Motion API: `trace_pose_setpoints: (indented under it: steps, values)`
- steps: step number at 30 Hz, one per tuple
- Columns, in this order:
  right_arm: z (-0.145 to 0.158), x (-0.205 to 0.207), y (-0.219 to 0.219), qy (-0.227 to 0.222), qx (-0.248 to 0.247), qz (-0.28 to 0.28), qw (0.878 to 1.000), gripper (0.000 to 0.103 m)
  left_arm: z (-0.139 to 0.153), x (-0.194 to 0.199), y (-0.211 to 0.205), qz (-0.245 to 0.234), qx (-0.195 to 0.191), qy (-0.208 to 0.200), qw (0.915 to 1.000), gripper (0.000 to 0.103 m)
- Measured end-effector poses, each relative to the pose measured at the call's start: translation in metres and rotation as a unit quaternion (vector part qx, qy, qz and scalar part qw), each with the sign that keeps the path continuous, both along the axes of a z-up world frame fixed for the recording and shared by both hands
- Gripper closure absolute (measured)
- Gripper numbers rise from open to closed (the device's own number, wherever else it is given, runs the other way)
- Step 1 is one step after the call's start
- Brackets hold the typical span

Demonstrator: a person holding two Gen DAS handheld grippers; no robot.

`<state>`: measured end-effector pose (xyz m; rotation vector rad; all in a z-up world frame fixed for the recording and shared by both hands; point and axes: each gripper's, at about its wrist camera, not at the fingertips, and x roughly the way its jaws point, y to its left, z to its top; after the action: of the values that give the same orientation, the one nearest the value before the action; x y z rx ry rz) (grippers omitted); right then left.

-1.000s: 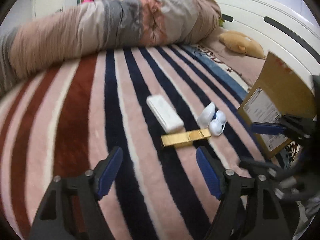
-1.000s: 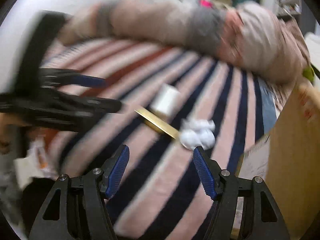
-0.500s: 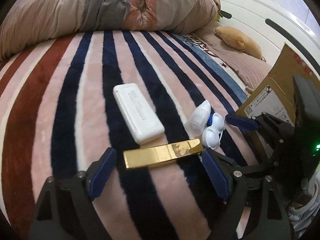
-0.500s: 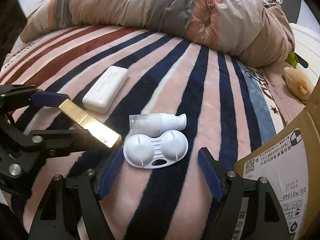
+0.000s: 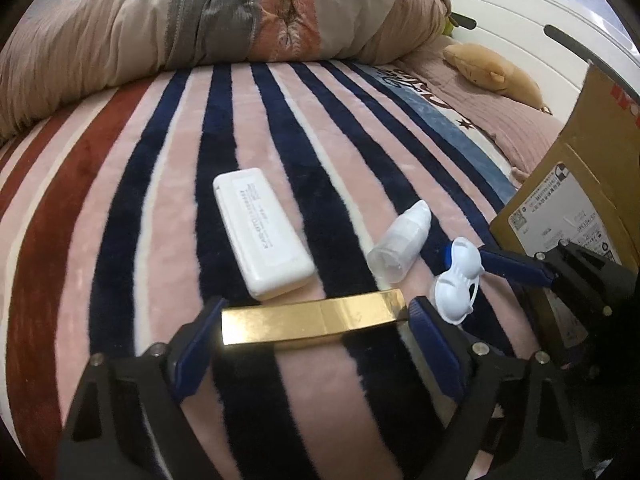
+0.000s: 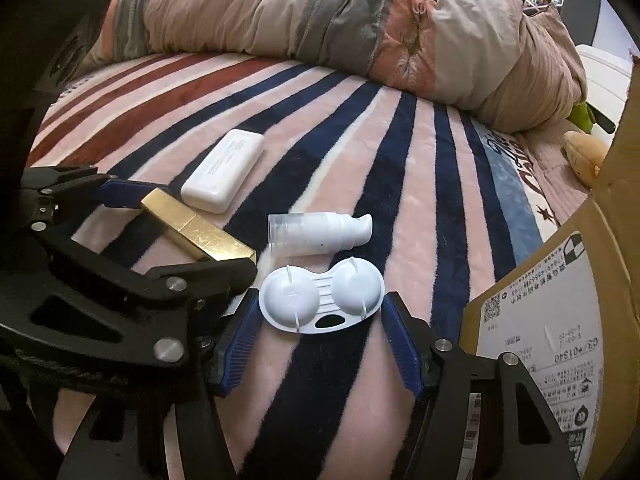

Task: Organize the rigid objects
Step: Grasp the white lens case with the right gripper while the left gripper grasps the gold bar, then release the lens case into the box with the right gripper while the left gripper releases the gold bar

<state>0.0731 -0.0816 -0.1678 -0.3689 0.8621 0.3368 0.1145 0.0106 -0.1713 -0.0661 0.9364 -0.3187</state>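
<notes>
A gold bar-shaped box (image 5: 312,318) lies on the striped blanket, crosswise between the blue pads of my left gripper (image 5: 316,336), which is open with its pads at the box's two ends. It also shows in the right wrist view (image 6: 200,230). A white two-cup contact lens case (image 6: 322,294) lies between the pads of my open right gripper (image 6: 320,332); it also shows in the left wrist view (image 5: 458,280). A white pump bottle (image 6: 320,232) and a white rectangular case (image 5: 262,232) lie just beyond.
A cardboard box (image 5: 580,208) with shipping labels stands at the right; it also shows in the right wrist view (image 6: 560,300). A rolled quilt (image 5: 200,20) lies across the back. A tan plush toy (image 5: 492,72) lies by the white headboard (image 5: 520,12).
Both grippers have moved forward and down. The left now straddles the gold box, the right now straddles the lens case. The objects have not moved.
</notes>
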Motion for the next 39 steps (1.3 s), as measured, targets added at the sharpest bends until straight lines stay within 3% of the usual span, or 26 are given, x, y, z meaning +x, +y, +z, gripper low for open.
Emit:
trace_pose_setpoints:
  steps: [9, 14, 18, 21, 23, 25, 28, 30, 33, 39]
  values:
    - [0.025, -0.025, 0.002, -0.020, 0.009, 0.032, 0.999, 0.046, 0.017, -0.027, 0.027, -0.003, 0.010, -0.007, 0.9999, 0.014]
    - [0.084, -0.077, 0.000, -0.051, 0.032, 0.097, 0.993, 0.046, 0.021, -0.048, 0.048, 0.002, 0.020, -0.002, 0.9998, 0.014]
    - [0.146, -0.118, -0.024, -0.109, 0.054, 0.115, 0.986, 0.046, 0.011, -0.055, 0.046, 0.001, 0.023, 0.011, 0.9997, 0.014]
    - [0.187, -0.124, -0.062, -0.137, 0.067, 0.074, 0.985, 0.046, 0.001, -0.053, 0.040, 0.011, 0.025, 0.014, 0.9995, 0.014]
    - [0.197, -0.115, -0.090, -0.136, 0.062, 0.030, 0.988, 0.045, -0.001, -0.053, 0.036, 0.012, 0.036, 0.010, 0.9992, 0.014]
    - [0.195, -0.100, -0.113, -0.120, 0.052, -0.008, 0.991, 0.045, -0.002, -0.053, 0.033, 0.014, 0.052, 0.005, 0.9985, 0.014]
    - [0.172, -0.072, -0.144, -0.062, 0.050, -0.064, 0.995, 0.044, 0.002, -0.055, 0.028, 0.012, 0.072, 0.000, 0.9973, 0.015]
    - [0.157, -0.066, -0.152, -0.049, 0.036, -0.086, 0.994, 0.037, 0.016, -0.059, 0.025, 0.011, 0.076, -0.016, 0.9969, 0.015]
    - [0.146, -0.063, -0.166, -0.045, 0.042, -0.092, 0.994, 0.027, 0.054, -0.068, 0.018, -0.003, 0.052, -0.045, 0.9976, 0.015]
    - [0.147, -0.068, -0.181, -0.063, 0.064, -0.076, 0.993, 0.026, 0.164, -0.087, -0.041, -0.098, 0.023, -0.137, 0.9854, 0.015]
